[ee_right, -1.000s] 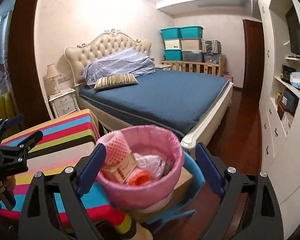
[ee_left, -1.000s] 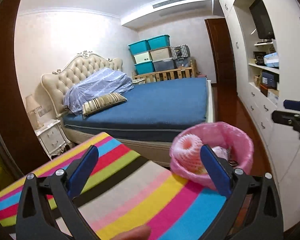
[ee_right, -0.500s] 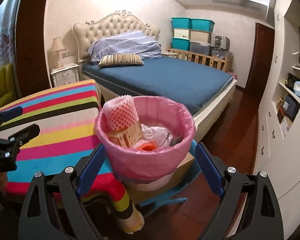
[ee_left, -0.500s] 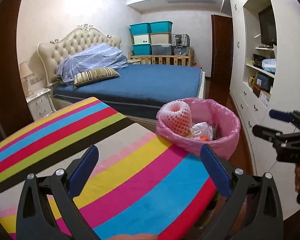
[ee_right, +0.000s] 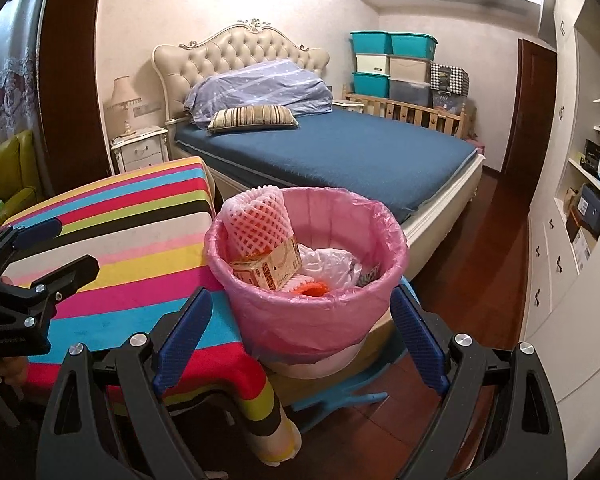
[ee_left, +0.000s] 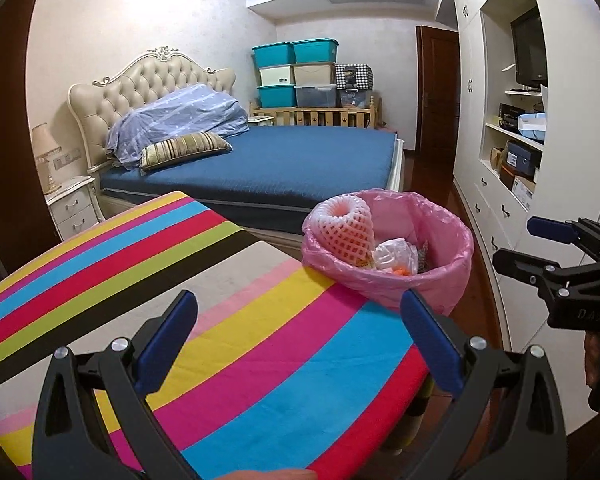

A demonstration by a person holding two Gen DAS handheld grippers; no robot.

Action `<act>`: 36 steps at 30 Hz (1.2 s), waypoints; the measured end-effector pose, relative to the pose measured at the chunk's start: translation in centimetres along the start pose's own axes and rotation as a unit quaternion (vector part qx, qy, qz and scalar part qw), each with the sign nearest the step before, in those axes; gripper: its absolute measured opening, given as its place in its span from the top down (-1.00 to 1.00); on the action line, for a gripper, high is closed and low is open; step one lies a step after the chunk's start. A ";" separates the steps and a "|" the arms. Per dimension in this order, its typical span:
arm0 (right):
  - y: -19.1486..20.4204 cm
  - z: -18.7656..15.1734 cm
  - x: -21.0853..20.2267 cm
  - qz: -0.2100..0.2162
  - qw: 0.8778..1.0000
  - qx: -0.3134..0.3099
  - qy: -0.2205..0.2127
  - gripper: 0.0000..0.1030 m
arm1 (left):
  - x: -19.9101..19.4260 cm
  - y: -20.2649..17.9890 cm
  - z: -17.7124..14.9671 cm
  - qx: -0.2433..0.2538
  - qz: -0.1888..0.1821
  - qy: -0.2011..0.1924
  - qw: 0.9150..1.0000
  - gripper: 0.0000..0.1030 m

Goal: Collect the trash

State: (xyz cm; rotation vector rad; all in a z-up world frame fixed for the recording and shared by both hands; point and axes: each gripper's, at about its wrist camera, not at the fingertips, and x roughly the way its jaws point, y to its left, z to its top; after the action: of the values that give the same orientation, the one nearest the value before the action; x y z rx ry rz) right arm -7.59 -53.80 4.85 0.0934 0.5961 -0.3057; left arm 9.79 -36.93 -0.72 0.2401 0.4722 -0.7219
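Currently both wide open, empty: left gripper over striped table, right gripper facing pink-lined bin holding foam net, carton.

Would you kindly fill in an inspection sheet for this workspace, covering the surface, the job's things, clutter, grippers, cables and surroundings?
Surface: striped tablecloth covers the table; no loose items seen on the part in view.
Job's things: pink-lined trash bin beside the table's edge, holding a foam fruit net, a small carton, crumpled white plastic and something orange.
Clutter: nothing seen on the table.
Grippers: left gripper open above the cloth, empty; right gripper open, facing the bin, empty.
Cables: nothing seen.
Surroundings: bed behind, stacked storage boxes, nightstand with lamp, white wall cabinets, wooden floor.
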 end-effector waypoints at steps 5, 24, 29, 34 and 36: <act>0.0 0.1 -0.1 0.002 1.000 -0.003 -0.002 -0.65 | -0.3 -0.2 0.1 0.003 -0.007 -0.004 1.000 -0.91; 0.0 -0.1 0.0 0.004 1.000 0.000 -0.002 -0.65 | -0.3 -0.1 0.1 -0.006 -0.011 -0.008 1.000 -0.91; 0.1 -0.3 0.2 0.006 1.000 0.000 -0.001 -0.65 | -0.3 -0.2 0.1 -0.006 -0.011 -0.007 1.000 -0.91; 0.2 -0.4 0.2 0.007 1.000 0.000 -0.001 -0.65 | -0.2 -0.2 0.0 -0.007 -0.013 -0.007 1.000 -0.91; 0.2 -0.3 0.2 0.007 1.000 0.001 -0.001 -0.65 | -0.1 -0.1 0.0 -0.007 -0.017 -0.005 1.000 -0.91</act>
State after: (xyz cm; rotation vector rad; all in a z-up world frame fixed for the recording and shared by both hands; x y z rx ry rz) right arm -7.59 -53.63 4.49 0.0989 0.5930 -0.2917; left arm 9.60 -36.94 -0.67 0.2148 0.4722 -0.7513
